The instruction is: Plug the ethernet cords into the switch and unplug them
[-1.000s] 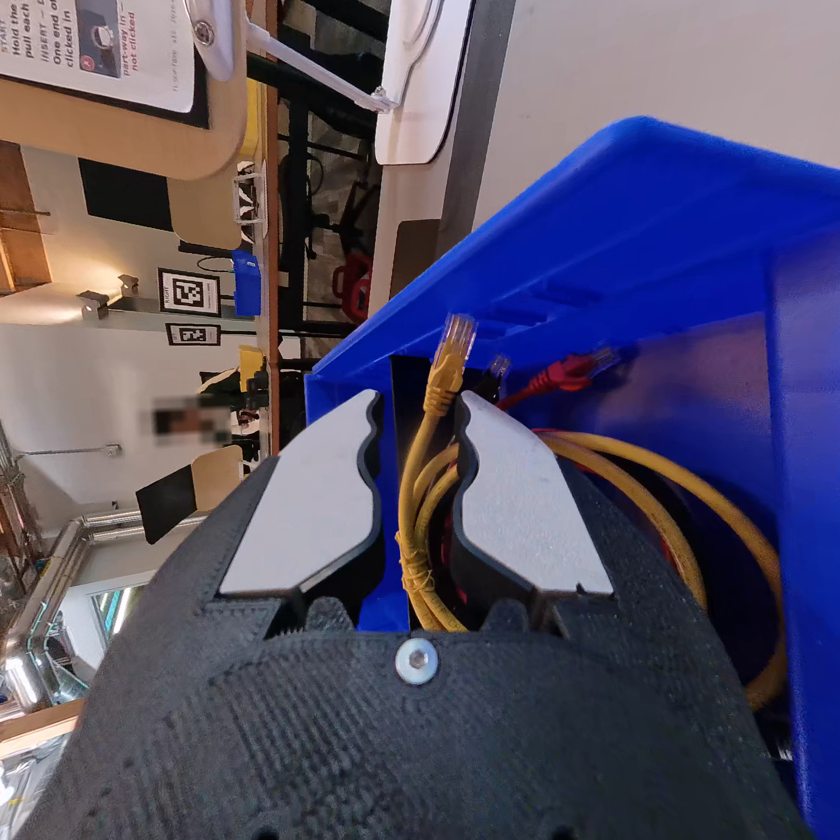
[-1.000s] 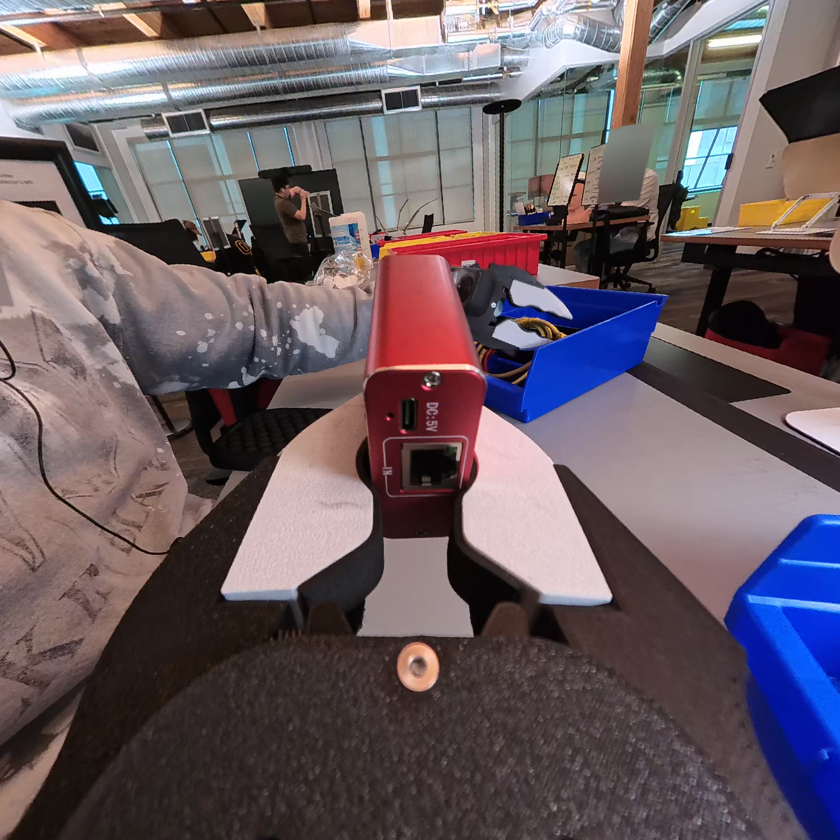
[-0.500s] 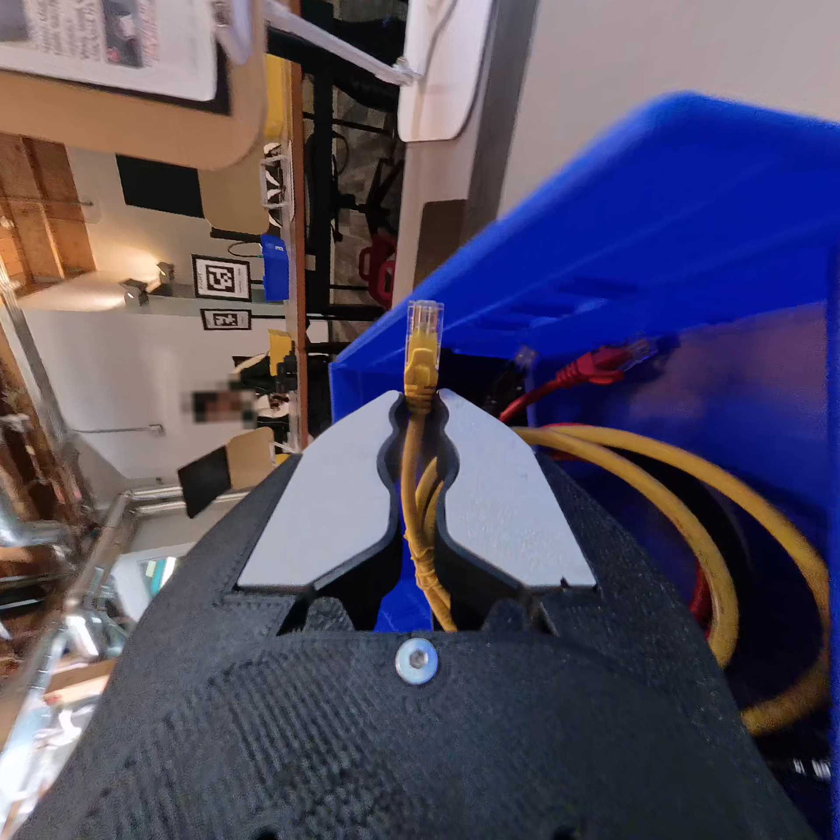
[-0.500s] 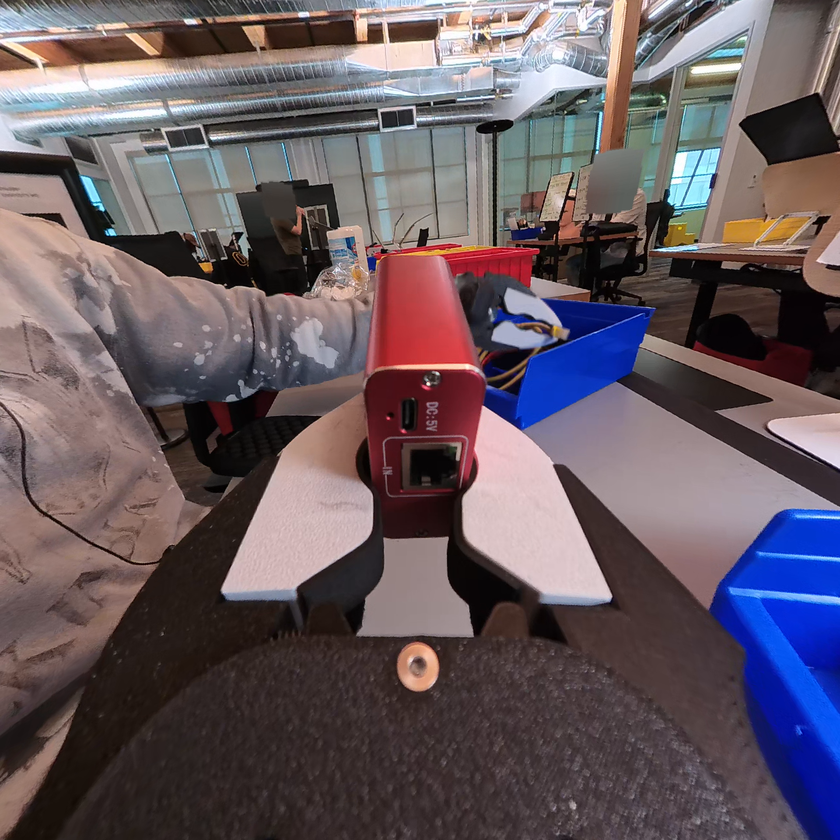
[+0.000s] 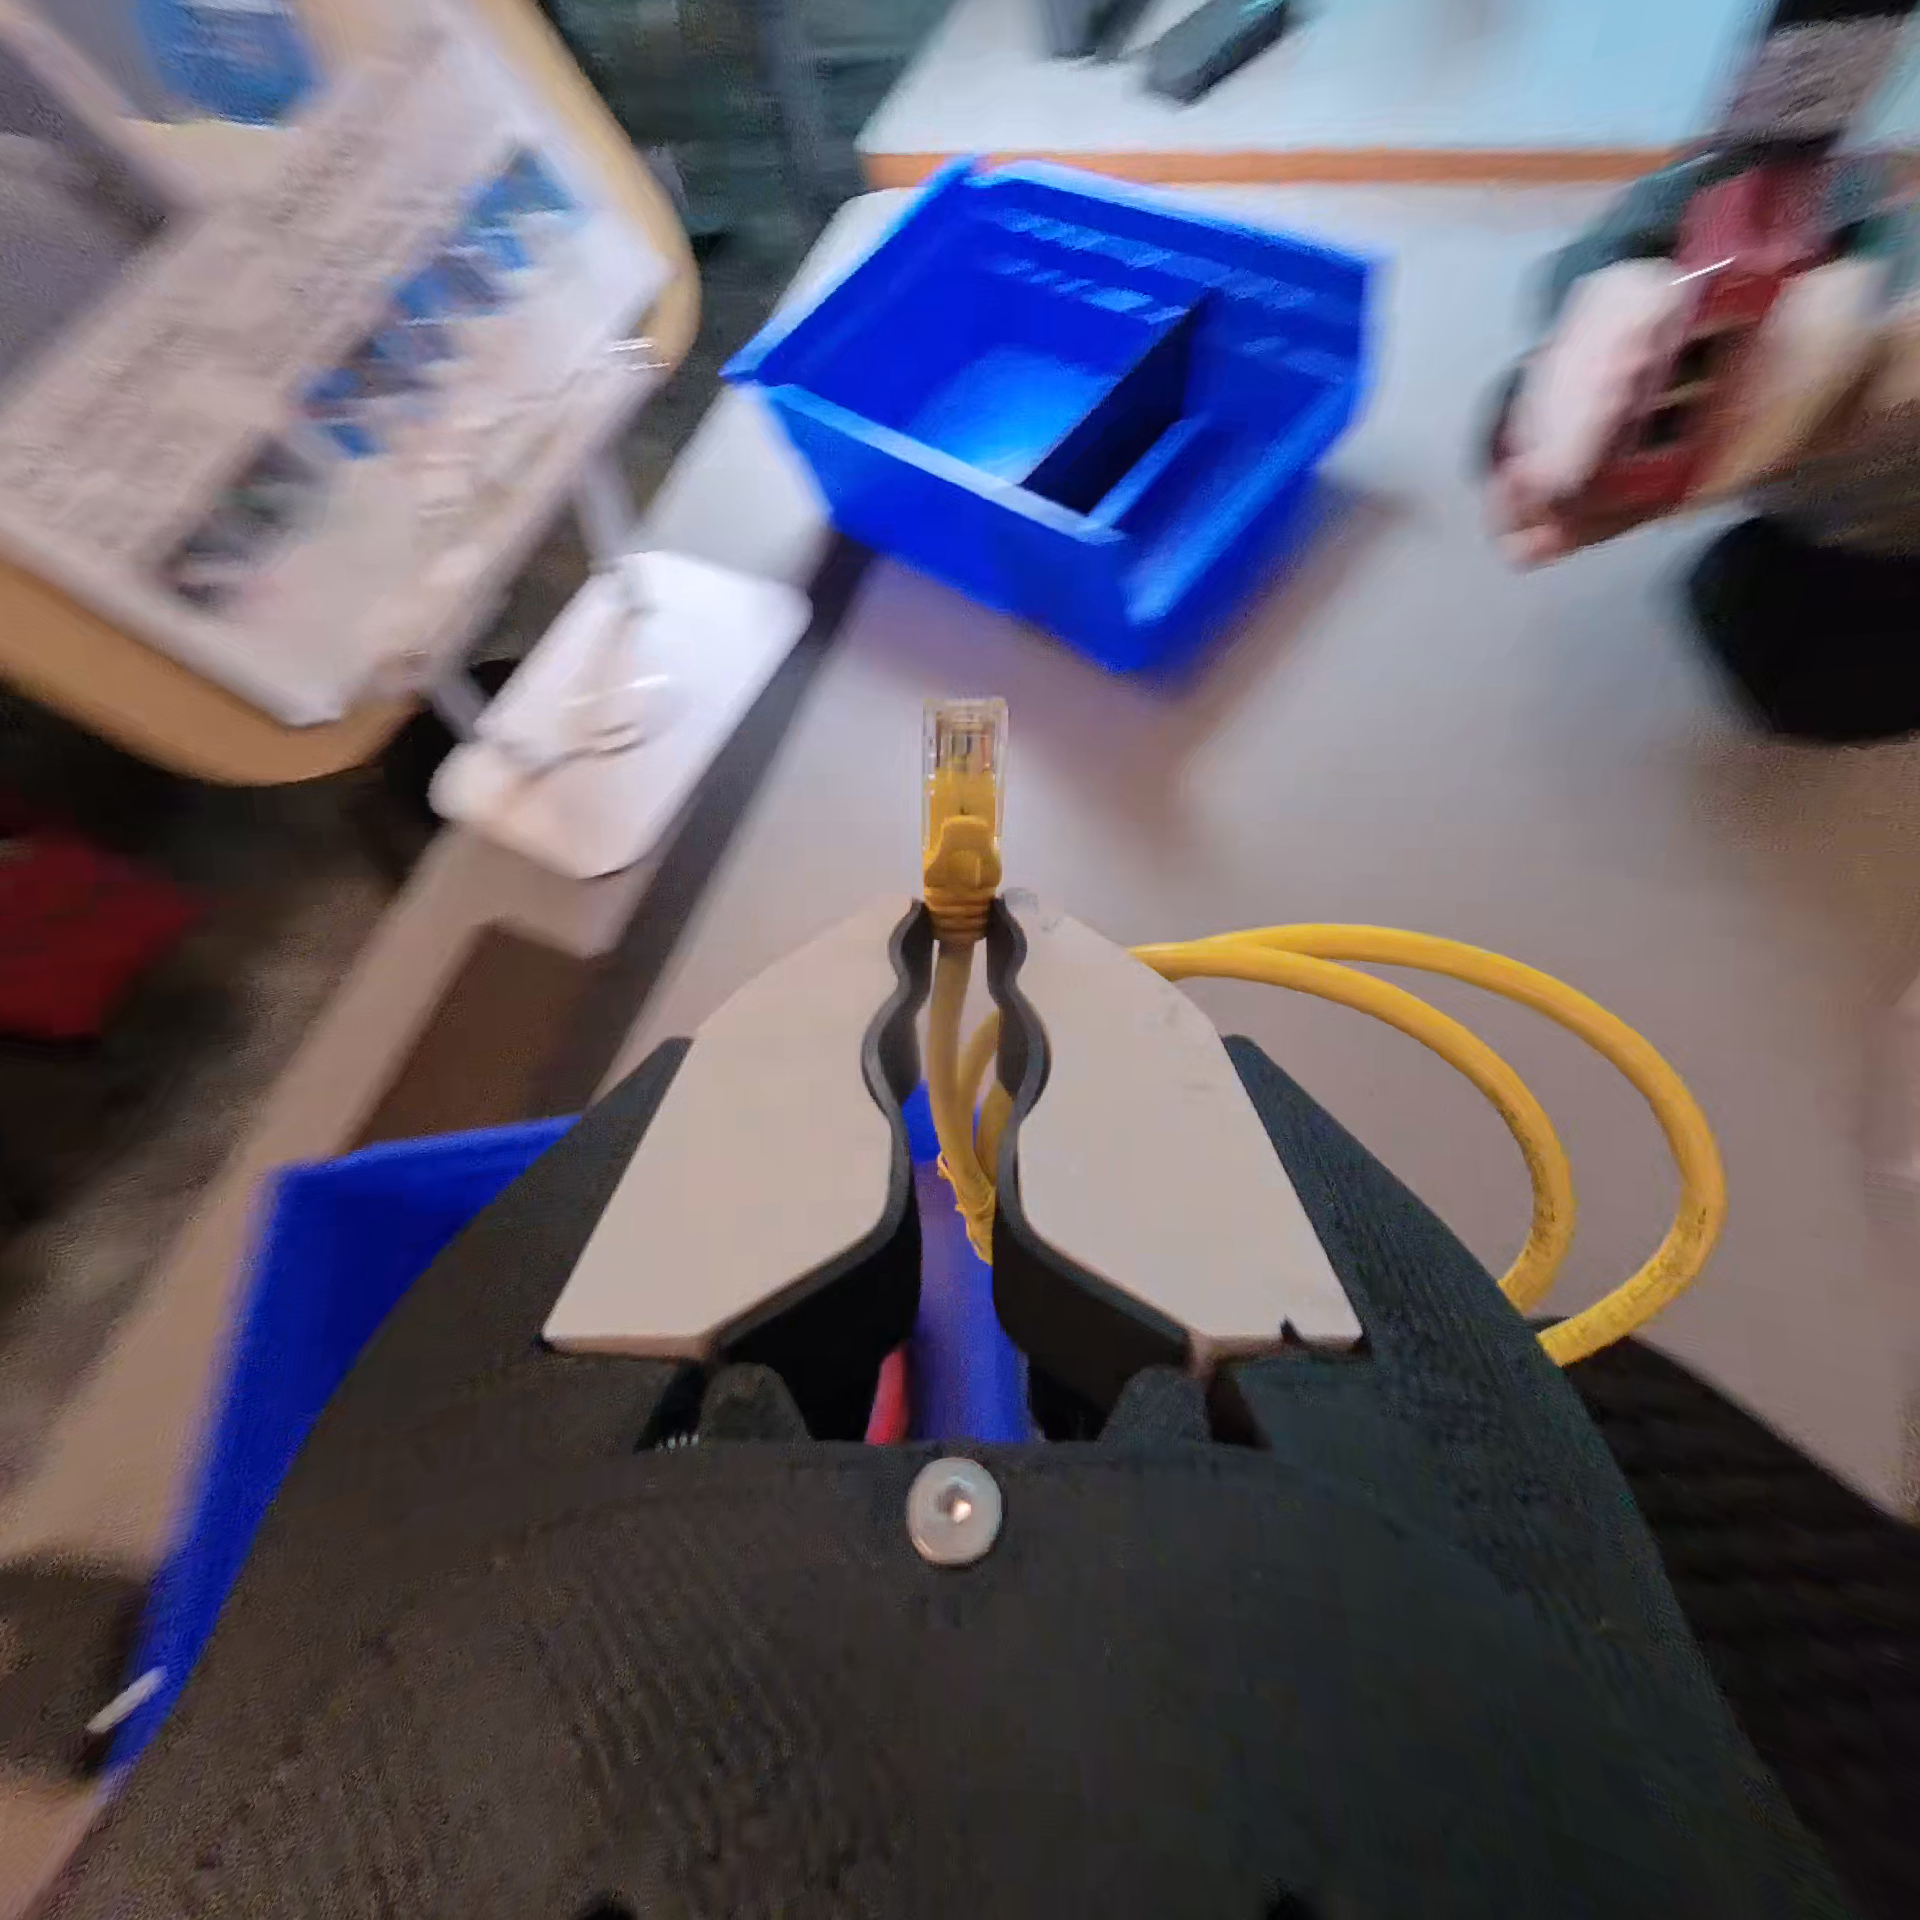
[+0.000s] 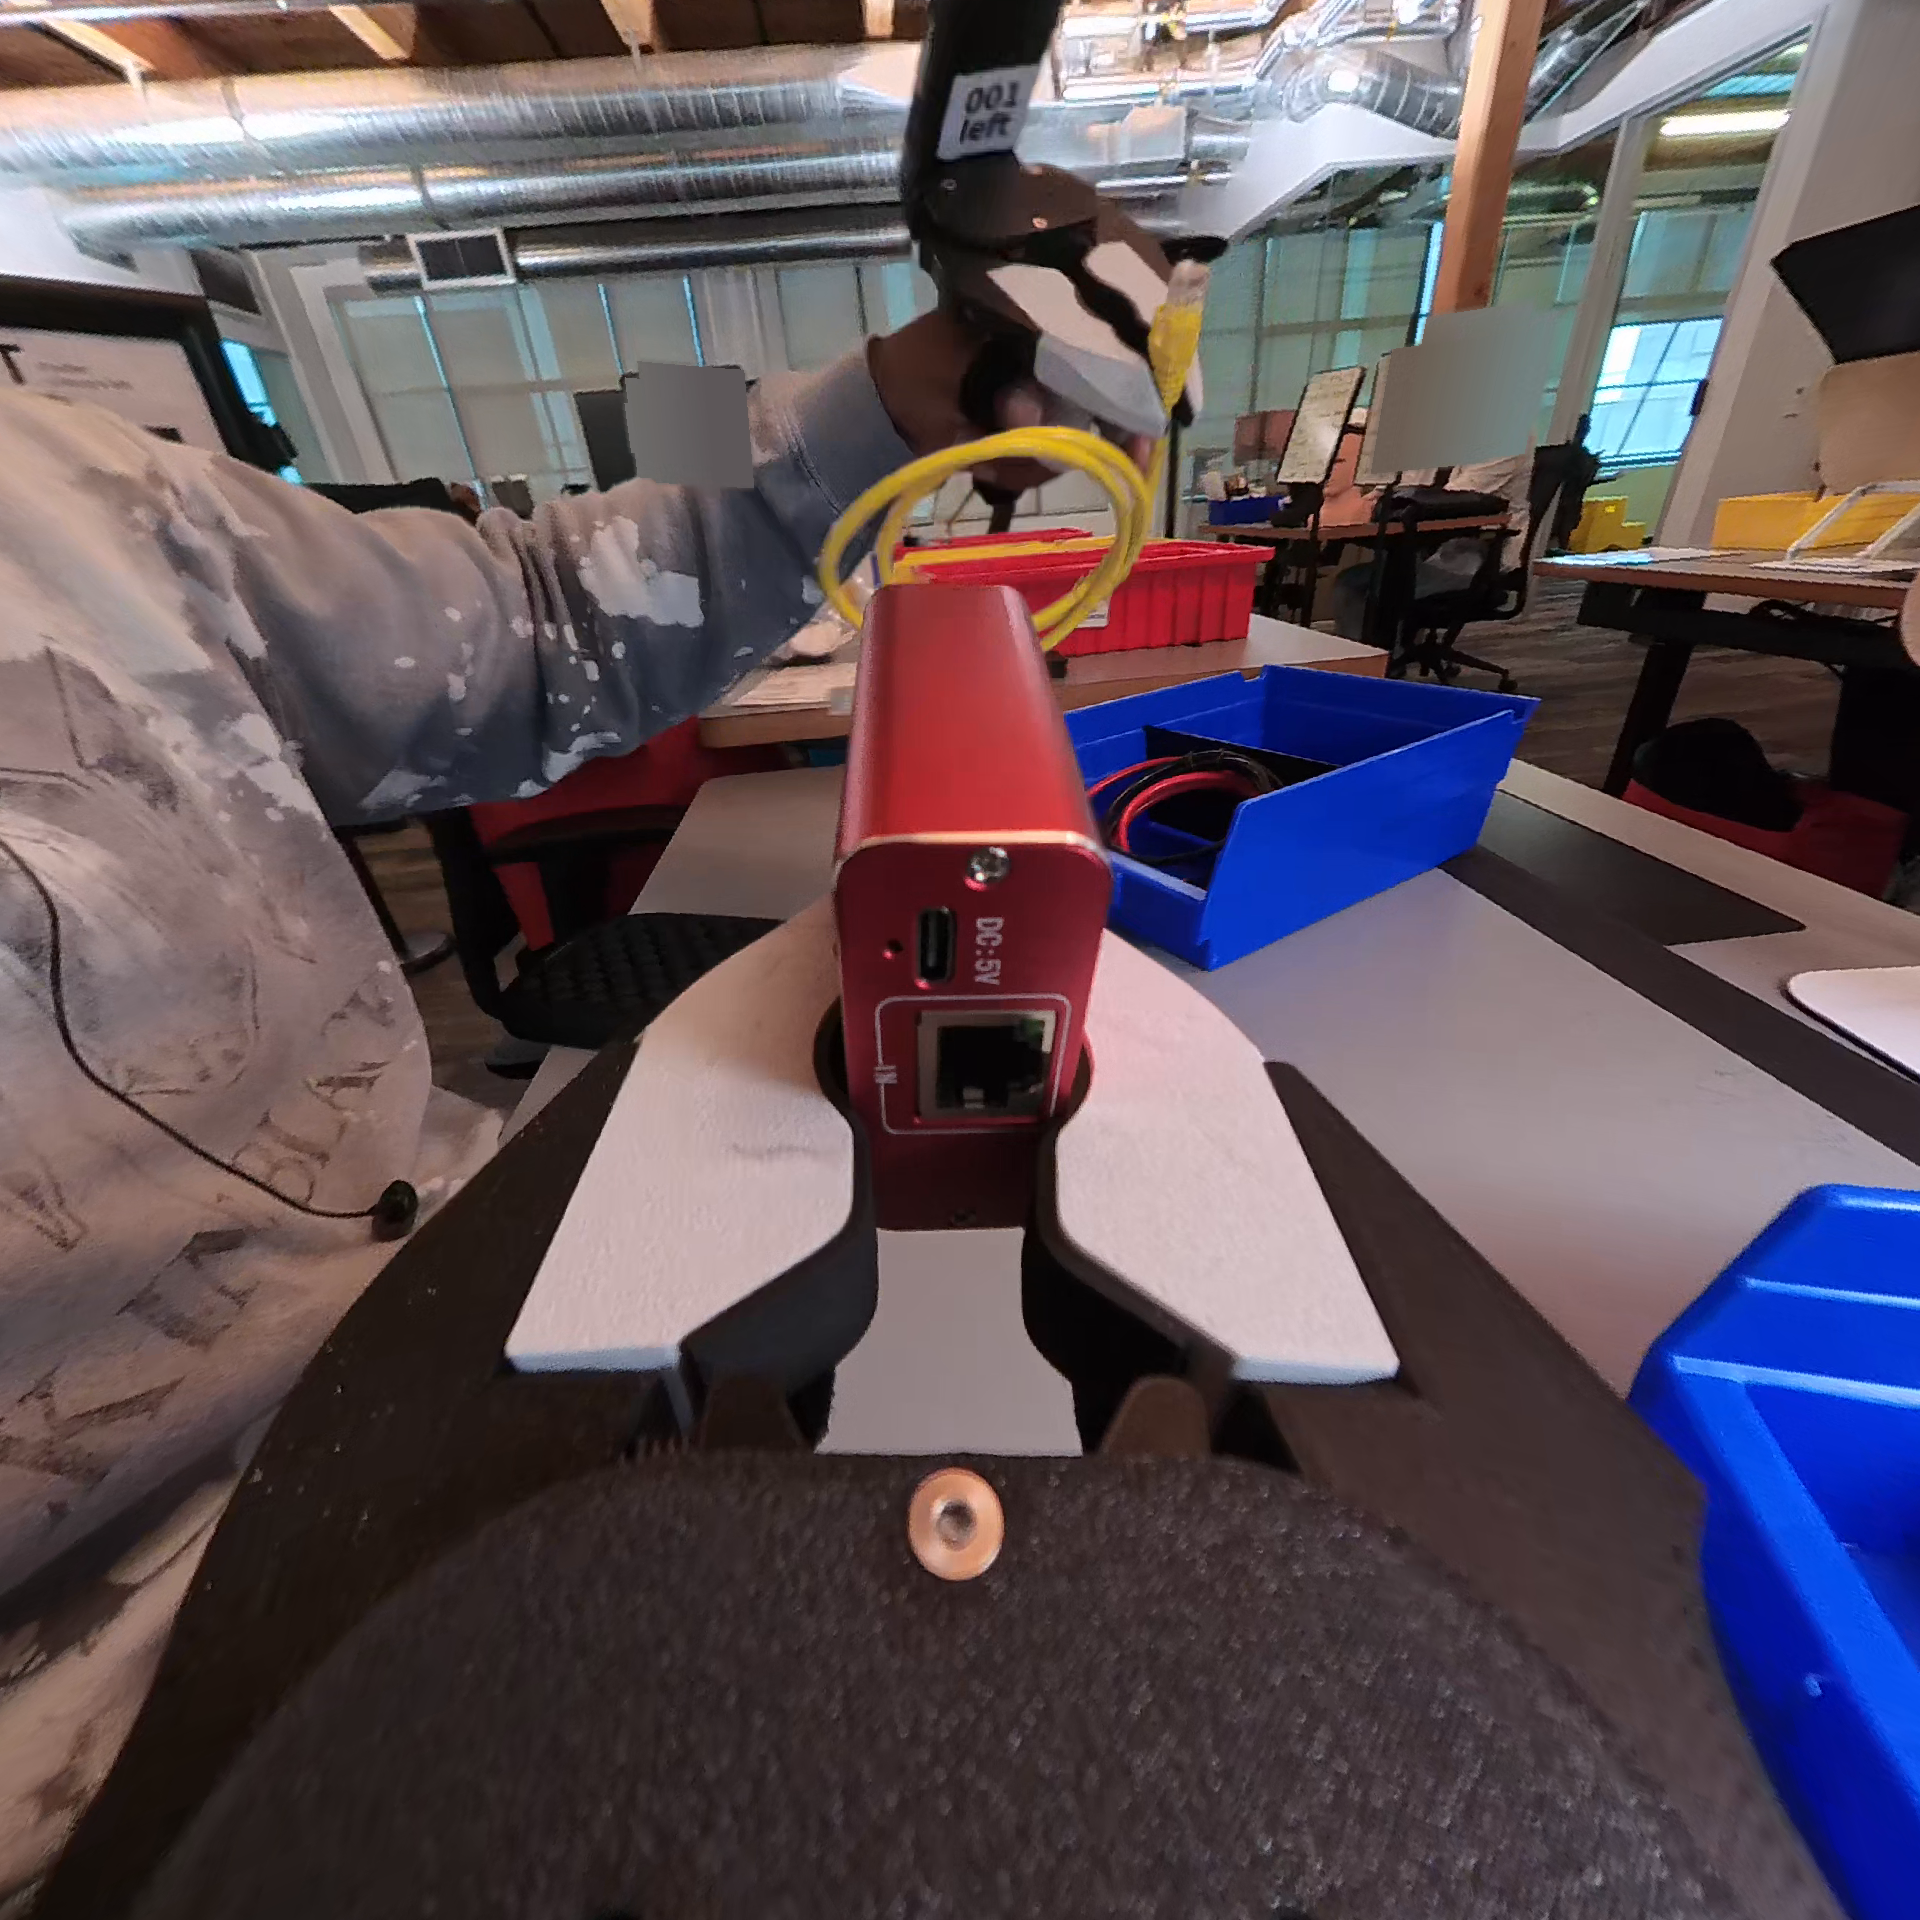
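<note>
My left gripper (image 5: 958, 920) is shut on a yellow ethernet cord (image 5: 1496, 1049) just behind its clear plug (image 5: 964, 748), which sticks out forward past the fingertips. The cord's coil hangs to the right. In the right wrist view the left gripper (image 6: 1169, 343) is raised high above the table with the yellow cord (image 6: 935, 478) looped under it. My right gripper (image 6: 961, 1117) is shut on a red switch (image 6: 956, 790), held upright, its end port facing the camera. The switch shows blurred at the far right of the left wrist view (image 5: 1704, 343).
A blue bin (image 6: 1382, 810) holding red and black cords stands behind the switch on the grey table (image 6: 1455, 1091). Another blue bin (image 5: 1070, 416) with a divider lies ahead of the left gripper. A white stand base (image 5: 623, 717) and a tilted board sit at the left.
The left gripper closed on the yellow cord in the blue bin, lifted it out and swung up and round, high over the table. The right gripper and switch stayed nearly still.
</note>
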`<state>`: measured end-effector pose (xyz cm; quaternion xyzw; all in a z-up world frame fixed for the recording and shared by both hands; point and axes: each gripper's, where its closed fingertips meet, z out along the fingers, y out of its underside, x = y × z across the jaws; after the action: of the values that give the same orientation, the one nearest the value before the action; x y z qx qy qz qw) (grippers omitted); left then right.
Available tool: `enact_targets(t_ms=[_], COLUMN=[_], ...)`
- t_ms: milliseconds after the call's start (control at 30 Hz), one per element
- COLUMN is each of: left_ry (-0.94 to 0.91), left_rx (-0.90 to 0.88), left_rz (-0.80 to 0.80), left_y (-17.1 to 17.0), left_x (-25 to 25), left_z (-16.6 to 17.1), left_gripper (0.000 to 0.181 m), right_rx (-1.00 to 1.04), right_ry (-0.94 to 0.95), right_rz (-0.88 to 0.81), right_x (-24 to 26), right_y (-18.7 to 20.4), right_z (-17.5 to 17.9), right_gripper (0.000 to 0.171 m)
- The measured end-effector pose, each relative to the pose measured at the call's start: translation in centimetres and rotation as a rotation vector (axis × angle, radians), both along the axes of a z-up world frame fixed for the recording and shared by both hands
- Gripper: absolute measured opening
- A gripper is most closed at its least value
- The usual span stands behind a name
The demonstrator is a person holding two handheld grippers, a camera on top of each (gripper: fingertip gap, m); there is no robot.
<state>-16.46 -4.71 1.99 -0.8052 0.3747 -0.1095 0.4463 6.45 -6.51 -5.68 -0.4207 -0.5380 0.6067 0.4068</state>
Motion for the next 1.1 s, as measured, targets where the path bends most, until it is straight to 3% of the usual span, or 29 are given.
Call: enact_targets(t_ms=[233,367,500,800,1100], left_ry=[-0.432,-0.643,-0.755,-0.846,-0.883], left_rx=[-0.485,-0.684,-0.836,-1.045,-1.185], left_rz=[-0.476,-0.727,-0.878,-0.914,-0.868], left_y=[-7.5,-11.3,-13.4,-14.2,-14.3], left_x=[14.4,19.5,22.2,24.4,24.6], left_z=[-9.4,-10.9,-11.4,-13.6,-14.7], left_gripper=[0.011,0.011,0.01,0.01,0.01], right_rx=[0.035,0.089,0.183,0.271,0.329], right_ry=[-0.023,-0.116,-0.261,-0.449,-0.467], right_rz=[0.162,0.253,0.317,0.536,0.583], right_x=[1.1,1.4,1.2,1.7,1.9], right_y=[-2.2,-3.5,-4.5,-7.0,-8.3], right_z=[-0.1,-1.4,-3.4,-5.7,-7.0], right_gripper=[0.028,0.028,0.028,0.028,0.028])
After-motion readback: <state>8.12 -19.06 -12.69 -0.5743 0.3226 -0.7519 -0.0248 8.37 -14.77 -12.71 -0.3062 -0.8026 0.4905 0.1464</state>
